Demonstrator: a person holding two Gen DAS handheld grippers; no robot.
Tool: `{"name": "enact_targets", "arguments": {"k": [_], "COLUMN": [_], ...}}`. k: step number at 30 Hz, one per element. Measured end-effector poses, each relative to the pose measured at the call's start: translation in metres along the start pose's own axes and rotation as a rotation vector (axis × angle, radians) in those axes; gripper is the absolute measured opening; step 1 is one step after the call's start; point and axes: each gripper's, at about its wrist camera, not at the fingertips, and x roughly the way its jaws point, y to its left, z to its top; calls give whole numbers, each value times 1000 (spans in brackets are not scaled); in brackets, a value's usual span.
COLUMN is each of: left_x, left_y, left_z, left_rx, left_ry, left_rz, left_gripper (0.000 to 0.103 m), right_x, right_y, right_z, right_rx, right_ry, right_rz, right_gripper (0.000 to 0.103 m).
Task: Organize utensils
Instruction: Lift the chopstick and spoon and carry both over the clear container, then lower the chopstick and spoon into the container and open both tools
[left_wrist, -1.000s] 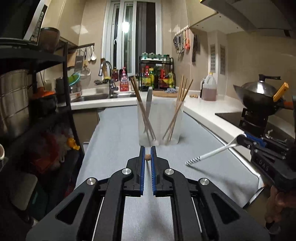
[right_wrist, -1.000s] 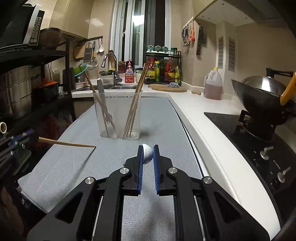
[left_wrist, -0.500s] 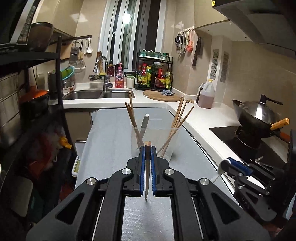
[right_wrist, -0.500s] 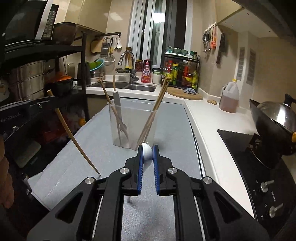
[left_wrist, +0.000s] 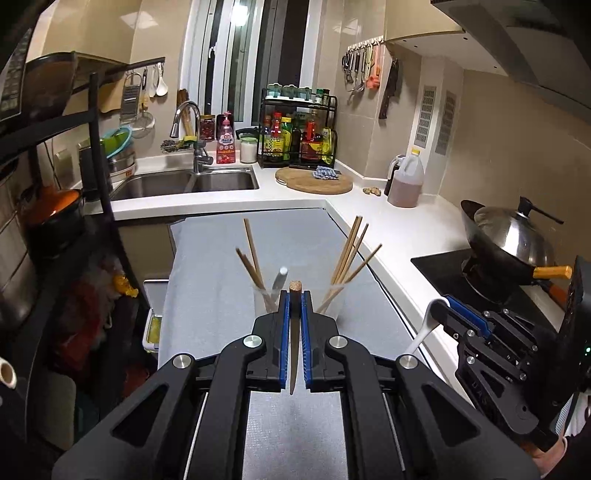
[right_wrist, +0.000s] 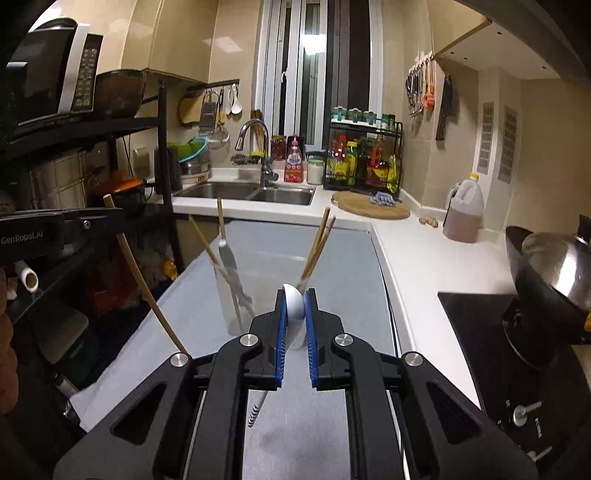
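Note:
A clear utensil holder (left_wrist: 334, 301) (right_wrist: 231, 295) stands on the grey mat, with several wooden chopsticks (left_wrist: 351, 251) (right_wrist: 317, 243) and a metal utensil (right_wrist: 228, 258) leaning in it. My left gripper (left_wrist: 294, 299) is shut on a wooden chopstick (left_wrist: 294, 332), held steeply, tip down, above the mat and near the holder; it also shows in the right wrist view (right_wrist: 147, 288). My right gripper (right_wrist: 295, 306) is shut on a white spoon (right_wrist: 294, 306), handle hanging down; it also shows in the left wrist view (left_wrist: 430, 321).
A grey mat (left_wrist: 221, 295) covers the counter. A wok (left_wrist: 509, 236) sits on the black hob at right. A sink (left_wrist: 192, 182), cutting board (left_wrist: 314, 181), oil jug (left_wrist: 406, 181) and spice rack lie at the back. A black shelf rack (left_wrist: 55, 221) stands left.
Both grippers have risen and pitched down above the holder. The chopstick went from lying level to hanging steeply; the spoon's handle now hangs down too.

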Motion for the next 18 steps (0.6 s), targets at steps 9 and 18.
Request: {"name": "enact_targets", "arguments": {"k": [9, 18], "left_x": [5, 24], "left_y": [5, 7], "left_z": [74, 124], "left_rx": [-39, -39], "left_ry": [9, -86], "left_rz": [-92, -63], "left_gripper": [6, 6], "right_x": [18, 64], "right_y": [-10, -17], "right_z": [67, 111], "right_rx": [-23, -12], "right_ry": [-84, -143], "right_rz": [-24, -29], "right_gripper": [10, 10]}}
